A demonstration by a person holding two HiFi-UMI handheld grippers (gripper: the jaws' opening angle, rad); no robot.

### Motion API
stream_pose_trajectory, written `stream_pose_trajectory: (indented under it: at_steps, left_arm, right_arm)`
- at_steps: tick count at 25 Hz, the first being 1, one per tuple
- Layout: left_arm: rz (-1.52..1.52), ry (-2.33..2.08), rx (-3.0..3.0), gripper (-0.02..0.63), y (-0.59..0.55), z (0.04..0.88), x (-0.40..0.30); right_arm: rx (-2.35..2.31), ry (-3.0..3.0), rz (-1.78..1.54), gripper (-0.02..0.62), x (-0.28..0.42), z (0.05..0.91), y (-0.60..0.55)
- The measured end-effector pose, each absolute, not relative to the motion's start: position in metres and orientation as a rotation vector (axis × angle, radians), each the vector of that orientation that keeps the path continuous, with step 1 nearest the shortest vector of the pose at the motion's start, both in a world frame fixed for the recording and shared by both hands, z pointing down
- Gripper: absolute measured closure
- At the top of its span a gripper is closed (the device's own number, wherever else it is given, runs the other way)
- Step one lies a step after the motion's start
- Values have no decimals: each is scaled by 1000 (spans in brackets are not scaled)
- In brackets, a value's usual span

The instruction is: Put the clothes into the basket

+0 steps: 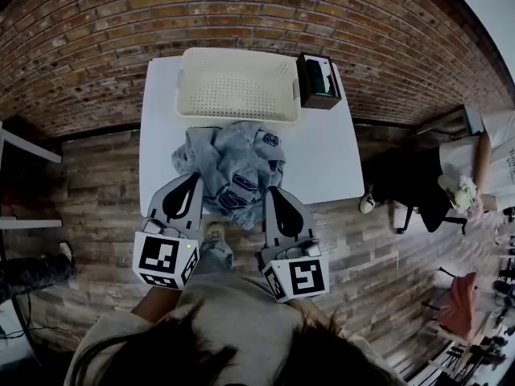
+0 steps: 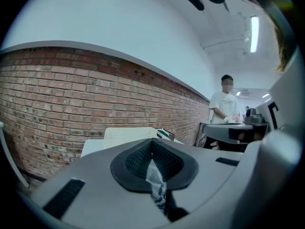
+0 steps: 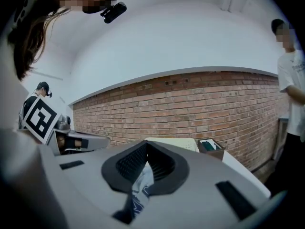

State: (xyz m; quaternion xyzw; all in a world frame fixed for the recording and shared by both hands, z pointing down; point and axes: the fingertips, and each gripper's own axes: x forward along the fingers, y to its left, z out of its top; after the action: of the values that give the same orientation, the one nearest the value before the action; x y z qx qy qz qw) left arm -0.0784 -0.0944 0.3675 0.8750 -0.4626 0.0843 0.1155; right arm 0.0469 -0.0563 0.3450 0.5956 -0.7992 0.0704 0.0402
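left gripper (image 1: 194, 185) is clamped shut on a fold of the grey garment (image 1: 237, 161), and right gripper (image 1: 273, 193) pinches another fold just as tightly. the garment lies bunched at the near edge of the white table (image 1: 334, 163), its lower part hanging past that edge. the cream basket (image 1: 237, 87) stands at the far edge, with a dark box (image 1: 317, 80) just beside it at the far right corner.
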Motion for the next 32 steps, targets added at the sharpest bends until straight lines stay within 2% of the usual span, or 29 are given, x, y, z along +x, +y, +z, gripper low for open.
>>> stream_pose_trajectory:
  at_steps: [25,32]
  left_arm:
    - [320,-1273,2537,598,-132,420,-85]
    - [314,-1116,2482,591,-136,445,-78]
  right_arm:
    - [1793,-2362,295,589,38,388,-96]
    - [1743,-2375,380,588,50,409,-102]
